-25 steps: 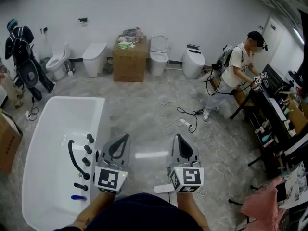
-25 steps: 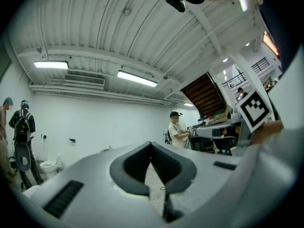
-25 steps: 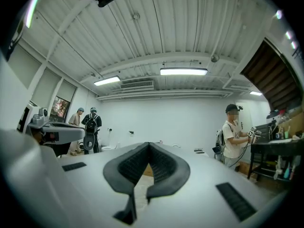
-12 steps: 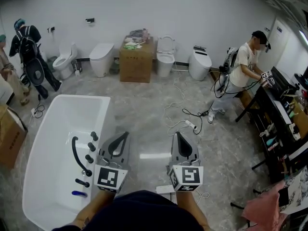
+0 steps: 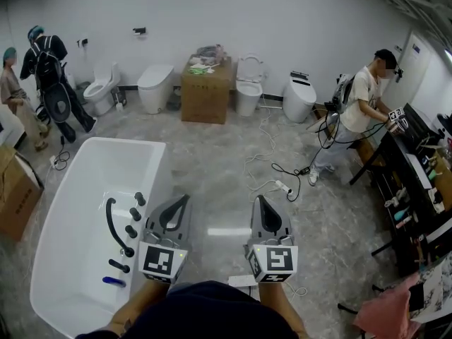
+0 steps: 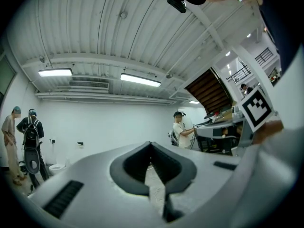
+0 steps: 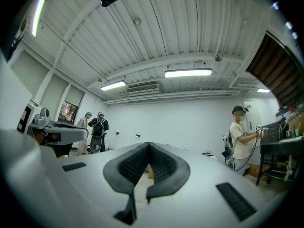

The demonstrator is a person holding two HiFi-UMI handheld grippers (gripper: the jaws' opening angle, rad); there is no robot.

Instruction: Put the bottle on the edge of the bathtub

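The white bathtub (image 5: 79, 189) stands at the left in the head view, with black tap handles (image 5: 131, 215) and a small blue item (image 5: 113, 282) on its near rim. I cannot pick out a bottle near the tub; small bottles show only on the black table (image 5: 415, 179) at far right. My left gripper (image 5: 186, 199) is held right of the tub, shut and empty. My right gripper (image 5: 259, 199) hangs level beside it, also shut and empty. The pads meet at the tips in the left gripper view (image 6: 151, 144) and the right gripper view (image 7: 148, 144).
Toilets (image 5: 248, 87) and a cardboard box (image 5: 206, 90) line the back wall. Cables (image 5: 281, 183) trail over the floor ahead. A person (image 5: 357, 111) works at the black table; two people (image 5: 46, 76) stand far left. Another box (image 5: 14, 196) sits left of the tub.
The head view has swung a little, so the tub and room sit further right and a second person shows at far left. Both grippers keep their place and stay shut.
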